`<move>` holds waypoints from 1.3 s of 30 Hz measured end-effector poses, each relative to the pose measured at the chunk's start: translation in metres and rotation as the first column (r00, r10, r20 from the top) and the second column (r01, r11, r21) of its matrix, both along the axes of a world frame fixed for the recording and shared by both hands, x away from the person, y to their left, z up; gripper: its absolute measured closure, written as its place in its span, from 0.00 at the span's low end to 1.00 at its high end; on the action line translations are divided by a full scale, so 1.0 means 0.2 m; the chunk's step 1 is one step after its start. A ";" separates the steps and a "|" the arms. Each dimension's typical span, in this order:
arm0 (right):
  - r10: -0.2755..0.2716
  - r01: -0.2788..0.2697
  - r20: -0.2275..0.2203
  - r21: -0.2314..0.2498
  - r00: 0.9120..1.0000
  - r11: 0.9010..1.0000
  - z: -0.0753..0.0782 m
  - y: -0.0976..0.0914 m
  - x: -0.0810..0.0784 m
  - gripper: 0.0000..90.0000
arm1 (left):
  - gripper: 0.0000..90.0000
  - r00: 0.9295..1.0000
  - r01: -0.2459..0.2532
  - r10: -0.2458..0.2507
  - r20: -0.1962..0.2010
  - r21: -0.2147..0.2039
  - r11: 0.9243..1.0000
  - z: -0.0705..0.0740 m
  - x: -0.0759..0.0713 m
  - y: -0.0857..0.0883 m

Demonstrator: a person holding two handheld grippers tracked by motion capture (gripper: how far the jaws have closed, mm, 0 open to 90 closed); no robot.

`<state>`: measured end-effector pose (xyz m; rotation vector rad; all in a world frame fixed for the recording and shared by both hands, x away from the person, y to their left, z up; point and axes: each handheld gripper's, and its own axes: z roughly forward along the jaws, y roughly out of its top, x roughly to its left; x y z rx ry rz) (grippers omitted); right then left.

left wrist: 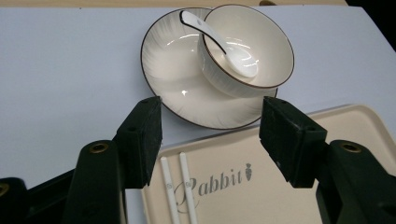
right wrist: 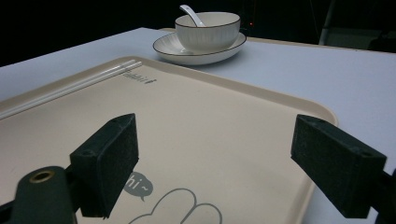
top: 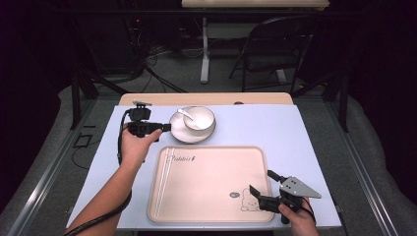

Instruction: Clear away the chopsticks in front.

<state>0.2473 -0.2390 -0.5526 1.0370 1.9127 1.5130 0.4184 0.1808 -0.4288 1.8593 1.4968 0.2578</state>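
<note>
Left gripper (top: 166, 127) held just left of plate (top: 181, 132), over blue table cover (top: 255, 125); jaws spread wide, nothing between pads, plate rim just beyond fingertips and apart from them in left gripper view. Plate (left wrist: 177, 88) seen there carrying bowl (left wrist: 261, 51), set toward plate's right side, with white spoon (left wrist: 219, 44) lying in bowl, handle leaning out over rim toward upper left. Bowl (top: 198, 118) and plate placed just behind far edge of beige tray (top: 211, 187). Two white chopsticks (top: 165, 182) laid side by side along tray's left edge, ends beside "Rabbit" lettering (left wrist: 219, 182). Rabbit drawing (top: 250, 200) noted at tray's near right corner. Right gripper (top: 263, 183) hovered low at that corner, jaws likewise spread, empty, pointed across tray toward bowl (right wrist: 208, 30).
</note>
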 end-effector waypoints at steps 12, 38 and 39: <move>0.000 0.000 -0.001 -0.001 1.000 1.000 0.00 0.00 0.00 0.16 | 0.43 0.997 -0.075 0.075 -0.024 0.000 0.997 -0.03 0.13 0.02; 0.005 -0.005 -0.001 -0.004 1.000 1.000 0.00 0.00 0.00 0.16 | 0.42 0.989 -0.148 0.149 -0.020 0.032 0.988 -0.12 0.33 -0.02; 0.005 -0.005 -0.001 -0.004 1.000 1.000 0.00 0.00 0.00 0.16 | 0.42 0.988 -0.154 0.155 -0.015 0.035 0.987 -0.12 0.34 -0.02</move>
